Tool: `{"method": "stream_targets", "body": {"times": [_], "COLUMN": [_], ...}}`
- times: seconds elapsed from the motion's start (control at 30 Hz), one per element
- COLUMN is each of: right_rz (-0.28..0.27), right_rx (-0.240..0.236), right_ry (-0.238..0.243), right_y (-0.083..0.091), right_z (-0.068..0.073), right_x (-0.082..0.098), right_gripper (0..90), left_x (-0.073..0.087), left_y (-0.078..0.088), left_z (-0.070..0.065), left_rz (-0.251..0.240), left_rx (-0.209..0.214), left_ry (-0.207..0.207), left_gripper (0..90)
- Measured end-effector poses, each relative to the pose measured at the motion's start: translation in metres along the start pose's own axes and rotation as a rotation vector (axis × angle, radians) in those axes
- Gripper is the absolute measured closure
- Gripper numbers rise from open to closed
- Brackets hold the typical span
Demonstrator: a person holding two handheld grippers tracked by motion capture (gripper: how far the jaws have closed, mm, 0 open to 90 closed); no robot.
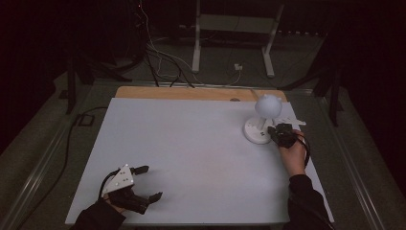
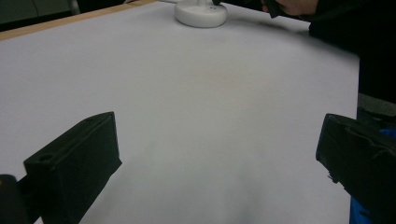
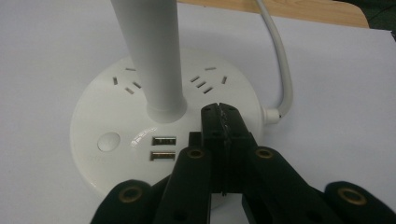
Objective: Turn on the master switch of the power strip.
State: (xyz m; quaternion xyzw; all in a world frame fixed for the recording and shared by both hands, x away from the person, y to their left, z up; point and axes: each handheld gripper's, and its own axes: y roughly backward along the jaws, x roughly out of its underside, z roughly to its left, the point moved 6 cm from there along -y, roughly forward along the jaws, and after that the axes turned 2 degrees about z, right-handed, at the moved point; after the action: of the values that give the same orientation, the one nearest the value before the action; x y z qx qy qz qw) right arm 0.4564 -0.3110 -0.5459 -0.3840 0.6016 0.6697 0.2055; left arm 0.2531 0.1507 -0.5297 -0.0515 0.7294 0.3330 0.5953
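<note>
The room is dark, with cables and white stand legs on the floor beyond a white-topped bench (image 1: 191,143) edged in pale wood at the far side. At the bench's far right stands a white desk lamp (image 1: 263,120): a round base (image 3: 116,140) with socket slots, two USB ports (image 3: 163,148) and a round button (image 3: 108,141), a stem rising from its middle to a ball-shaped head, and a white cord (image 3: 280,70) leaving the base.

The right tongs (image 3: 219,112) are pressed fully together, empty, their tip resting on or just over the top of the base, right of the stem and ports. It looks like the poking step: closed tongs used as a finger to work the lamp. The button lies left of the ports, so the next move seems to call for sliding the tip across, past the stem, and pressing straight down without tipping the lamp.

The left tongs (image 1: 148,182) lie wide apart near the front left corner, holding nothing, well away from the lamp.

No brand or readable writing shows; there is only a faint, illegible mark on the base rim.
</note>
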Motion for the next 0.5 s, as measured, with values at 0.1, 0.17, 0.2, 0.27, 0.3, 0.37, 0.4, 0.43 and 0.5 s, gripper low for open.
{"method": "stream_targets", "body": {"times": [0.1,0.17,0.2,0.27,0.3,0.37,0.4,0.43,0.5], "right_rz": [-0.002,-0.002,-0.002,-0.007,-0.012,-0.012,-0.012,-0.013,-0.012], "right_rx": [-0.035,-0.024,-0.024,-0.016,-0.020,-0.021,-0.021,-0.011,-0.015], "right_ry": [-0.045,-0.046,-0.046,-0.032,-0.042,-0.047,-0.047,-0.042,-0.052], "right_y": [-0.0018,-0.0023,-0.0023,-0.0026,-0.0022,-0.0022,-0.0022,-0.0008,0.0003], "right_z": [-0.0034,-0.0024,-0.0024,-0.0018,-0.0019,-0.0021,-0.0021,-0.0019,-0.0022], "right_x": [-0.0003,-0.0007,-0.0007,-0.0006,-0.0002,-0.0005,-0.0005,-0.0034,-0.0051], "right_gripper": [90.0,90.0,90.0,90.0,90.0,90.0,90.0,90.0,90.0], "left_x": [-0.0002,-0.0002,-0.0002,-0.0003,-0.0005,-0.0006,-0.0005,-0.0004,-0.0003], "left_y": [0.0002,0.0003,0.0002,0.0005,0.0007,0.0011,0.0011,0.0010,0.0008], "left_z": [0.0001,0.0000,-0.0001,0.0000,0.0001,0.0005,0.0012,0.0017,0.0021], "left_rz": [-0.001,-0.001,-0.002,-0.001,-0.003,-0.006,-0.005,-0.005,-0.003], "left_rx": [0.001,0.002,0.003,0.003,0.003,0.002,-0.001,-0.001,-0.001], "left_ry": [-0.002,-0.003,-0.001,-0.001,-0.001,0.003,0.003,0.005,0.005], "left_gripper": [0.1,0.1,0.1,0.1,0.1,0.1,0.1,0.1,0.1]}}
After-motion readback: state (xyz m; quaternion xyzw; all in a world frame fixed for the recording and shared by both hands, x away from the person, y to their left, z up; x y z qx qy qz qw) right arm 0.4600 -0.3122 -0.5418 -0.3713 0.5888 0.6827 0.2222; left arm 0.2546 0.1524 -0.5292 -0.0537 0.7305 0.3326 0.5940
